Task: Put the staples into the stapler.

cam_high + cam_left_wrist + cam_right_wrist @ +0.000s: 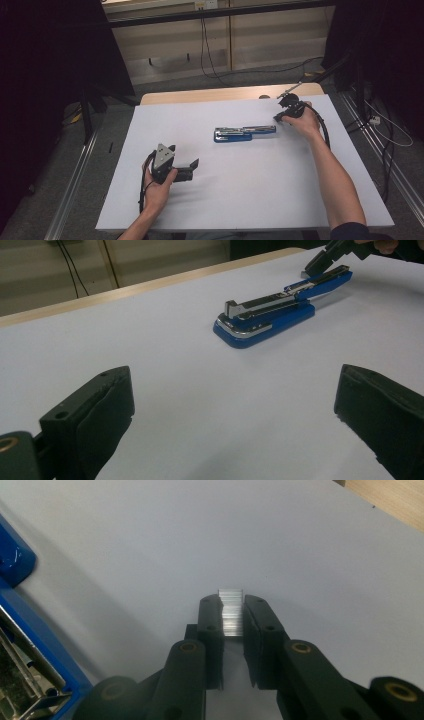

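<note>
Right hand-held gripper pinching staples, stapler beside

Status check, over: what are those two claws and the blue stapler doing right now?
Right gripper shut on strip of staples, beside the opened blue stapler. Left gripper open, nothing between its jaws, resting apart. No obstacle on white table.

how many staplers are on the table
1: a blue stapler lies opened out flat near the middle of the white table, just left of the right gripper, which holds a strip of staples. No other stapler is visible.
</note>
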Available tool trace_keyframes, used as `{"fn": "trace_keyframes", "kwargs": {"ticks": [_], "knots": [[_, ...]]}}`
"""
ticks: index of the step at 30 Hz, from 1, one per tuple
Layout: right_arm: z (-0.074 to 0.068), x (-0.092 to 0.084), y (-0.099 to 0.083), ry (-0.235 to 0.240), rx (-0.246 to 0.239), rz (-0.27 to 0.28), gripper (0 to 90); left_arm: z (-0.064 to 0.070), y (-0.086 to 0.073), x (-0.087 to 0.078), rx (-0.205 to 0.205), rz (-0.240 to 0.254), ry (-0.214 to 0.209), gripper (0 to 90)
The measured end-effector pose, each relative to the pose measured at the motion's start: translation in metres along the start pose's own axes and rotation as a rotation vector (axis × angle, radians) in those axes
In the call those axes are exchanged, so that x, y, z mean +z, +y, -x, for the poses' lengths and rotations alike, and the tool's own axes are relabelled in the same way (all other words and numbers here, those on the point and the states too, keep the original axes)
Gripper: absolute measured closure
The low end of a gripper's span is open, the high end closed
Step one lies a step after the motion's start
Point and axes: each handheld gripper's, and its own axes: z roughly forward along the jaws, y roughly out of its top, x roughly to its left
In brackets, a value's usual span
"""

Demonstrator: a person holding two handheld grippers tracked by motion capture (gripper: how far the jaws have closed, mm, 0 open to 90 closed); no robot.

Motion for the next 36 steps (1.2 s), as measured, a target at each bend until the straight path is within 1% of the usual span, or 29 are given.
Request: {"fn": "trace_keyframes", "kwargs": {"ticks": [3, 14, 19, 24, 25, 28, 30, 32, 33, 36], "knots": [[0.001, -0.001, 0.000, 0.001, 0.005, 0.006, 79.1, 0.000, 0.000, 0.000, -0.002, 0.002, 0.000, 2.8], [0.003, -0.008, 0.000, 0.003, 0.002, 0.024, 79.1, 0.000, 0.000, 0.001, -0.002, -0.002, -0.006, 2.8], [0.002, -0.011, 0.000, 0.005, -0.001, 0.030, 79.1, 0.000, 0.000, 0.001, -0.001, -0.004, -0.002, 2.8], [0.001, -0.014, 0.001, 0.019, -0.010, 0.053, 79.1, 0.001, -0.001, 0.001, -0.003, -0.007, 0.000, 2.8], [0.000, -0.015, 0.001, 0.020, -0.005, 0.058, 79.1, 0.001, -0.001, 0.001, -0.002, -0.007, 0.000, 2.8], [0.000, -0.017, 0.002, 0.020, -0.018, 0.067, 79.1, 0.000, -0.001, 0.001, -0.003, -0.006, 0.003, 2.8], [-0.002, -0.019, 0.003, 0.026, -0.015, 0.072, 79.1, 0.000, -0.001, 0.001, -0.004, -0.008, 0.013, 2.8], [-0.002, -0.020, 0.003, 0.023, -0.025, 0.081, 79.1, 0.000, -0.001, 0.000, -0.003, -0.005, 0.021, 2.8], [-0.003, -0.021, 0.003, 0.026, -0.018, 0.085, 79.1, 0.000, -0.001, 0.000, -0.001, -0.007, 0.019, 2.8], [-0.004, -0.024, 0.004, 0.033, -0.025, 0.098, 79.1, 0.000, -0.001, 0.000, 0.002, -0.005, 0.015, 2.8]]}}
